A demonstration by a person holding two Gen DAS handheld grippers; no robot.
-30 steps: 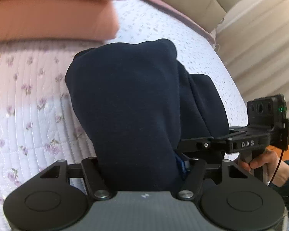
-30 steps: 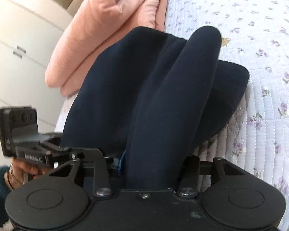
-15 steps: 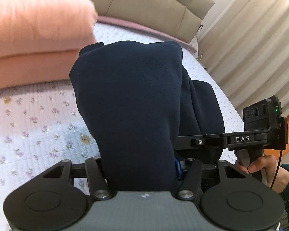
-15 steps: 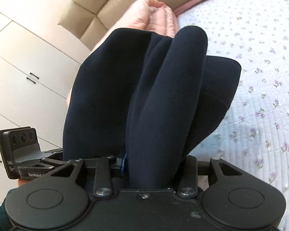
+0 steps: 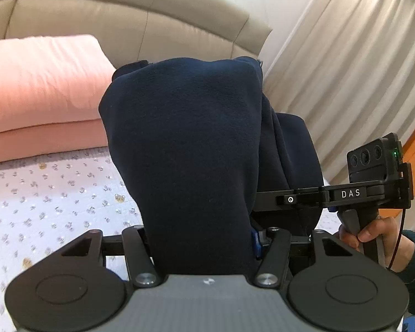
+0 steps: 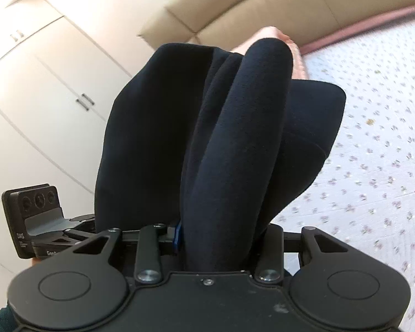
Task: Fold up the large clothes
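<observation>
A dark navy garment (image 5: pixel 188 149) is draped over my left gripper (image 5: pixel 204 246), which is shut on it; the cloth hides the fingers. The same navy garment (image 6: pixel 207 144) hangs in thick folds over my right gripper (image 6: pixel 213 246), also shut on it. Both grippers hold it lifted above the floral quilted bed (image 5: pixel 49 191). The right gripper's body (image 5: pixel 373 177), with a hand on it, shows at the right of the left wrist view. The left gripper's body (image 6: pixel 33 227) shows at the left of the right wrist view.
Pink folded bedding (image 5: pixel 38 94) lies at the bed's head against a beige padded headboard (image 5: pixel 141 25). Curtains (image 5: pixel 345 63) hang on the right. White wardrobe doors (image 6: pixel 41 88) stand on the left. The floral bed (image 6: pixel 373 149) spreads to the right.
Both grippers have lifted and tilted upward with the garment; the views now show the headboard, curtains and wardrobe rather than mostly the bed.
</observation>
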